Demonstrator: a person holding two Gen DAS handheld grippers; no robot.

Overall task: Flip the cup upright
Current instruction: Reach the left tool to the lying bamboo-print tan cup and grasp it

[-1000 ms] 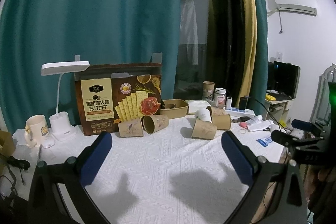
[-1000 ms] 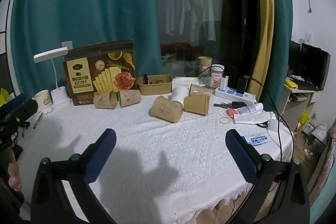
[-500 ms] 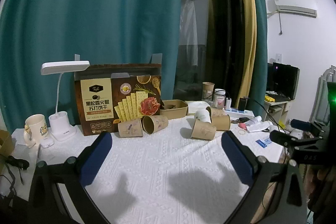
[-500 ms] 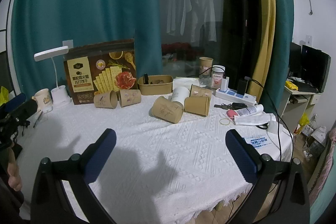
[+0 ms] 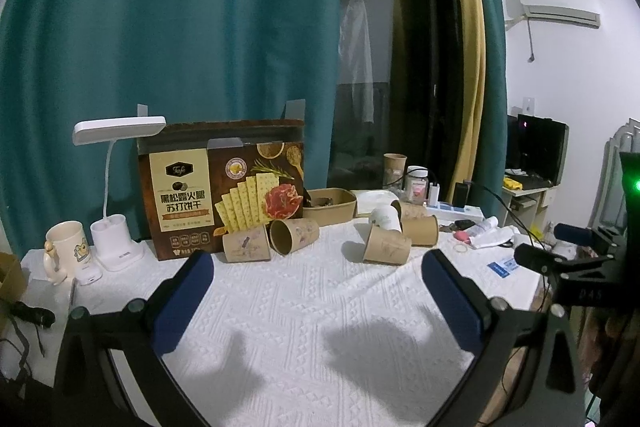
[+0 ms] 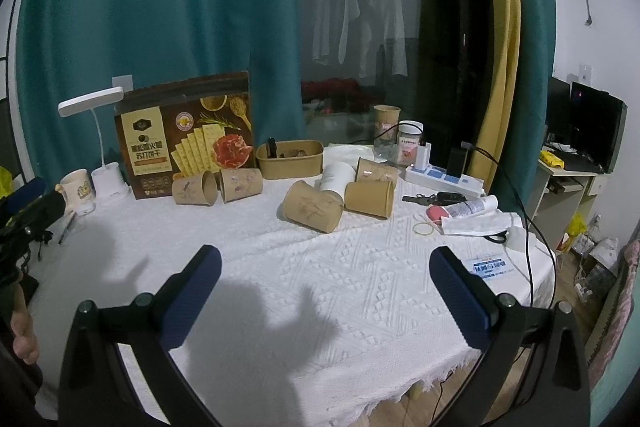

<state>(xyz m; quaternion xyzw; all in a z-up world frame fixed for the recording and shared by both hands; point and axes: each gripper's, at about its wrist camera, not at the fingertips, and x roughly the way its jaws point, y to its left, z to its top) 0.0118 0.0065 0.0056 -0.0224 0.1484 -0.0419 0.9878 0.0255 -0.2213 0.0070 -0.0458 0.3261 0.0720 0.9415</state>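
White tablecloth (image 6: 320, 267) carries tipped paper cups (image 6: 314, 206) beside the cracker box (image 6: 188, 143); nothing has changed; both grippers, left gripper (image 5: 318, 297) and right gripper (image 6: 326, 291), hang spread, empty, untouched cups ahead.

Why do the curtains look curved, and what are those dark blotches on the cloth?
Both views: fisheye lenses bend the teal curtain near the edges. The blotches on the white tablecloth look like shadows of the open tongs.
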